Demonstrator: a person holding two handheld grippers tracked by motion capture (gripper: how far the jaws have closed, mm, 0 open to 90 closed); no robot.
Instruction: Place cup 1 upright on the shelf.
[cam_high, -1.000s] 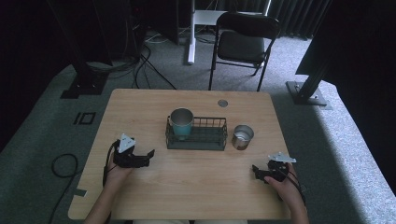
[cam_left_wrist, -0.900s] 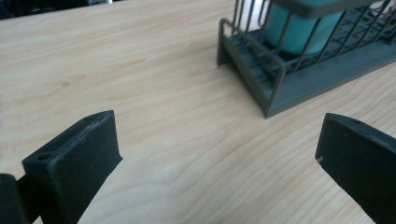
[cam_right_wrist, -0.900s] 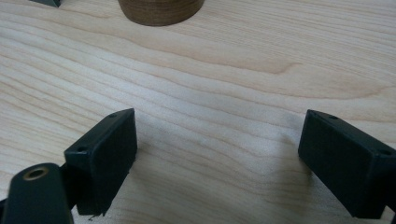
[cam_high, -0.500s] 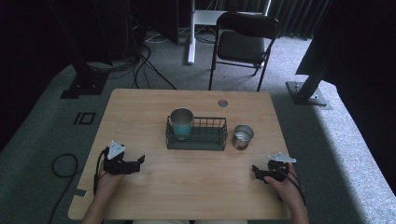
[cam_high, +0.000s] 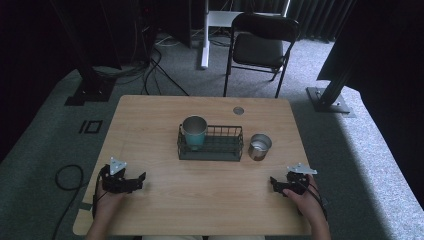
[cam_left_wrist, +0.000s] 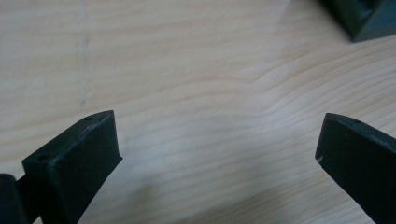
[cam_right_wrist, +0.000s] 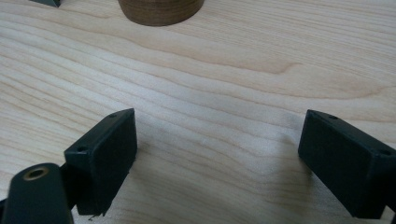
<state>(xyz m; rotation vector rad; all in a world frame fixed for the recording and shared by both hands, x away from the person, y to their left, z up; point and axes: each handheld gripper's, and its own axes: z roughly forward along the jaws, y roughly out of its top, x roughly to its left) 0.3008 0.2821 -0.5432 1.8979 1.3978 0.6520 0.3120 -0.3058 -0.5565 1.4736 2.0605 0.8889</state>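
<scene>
A black wire basket (cam_high: 212, 148) stands mid-table, and a teal metal cup (cam_high: 194, 131) sits upright in its left end. A second, silver cup (cam_high: 259, 146) stands on the table just right of the basket. My left gripper (cam_high: 140, 178) rests near the front-left edge, pointing right, its jaws wide open over bare wood (cam_left_wrist: 217, 140). My right gripper (cam_high: 274, 183) lies near the front-right edge, pointing left, also open with nothing between its jaws (cam_right_wrist: 219, 140). The silver cup's base (cam_right_wrist: 161, 9) shows ahead of the right gripper, and a basket corner (cam_left_wrist: 359, 18) ahead of the left.
The wooden table (cam_high: 150, 125) has a round cable grommet (cam_high: 238, 110) near its far edge. A black folding chair (cam_high: 260, 47) stands behind the table. A cable loop (cam_high: 67, 175) lies on the floor at left, and dark stand bases flank the table.
My left gripper has drawn back toward the front-left edge and lies lower on the table. The right gripper, basket and cups have stayed put.
</scene>
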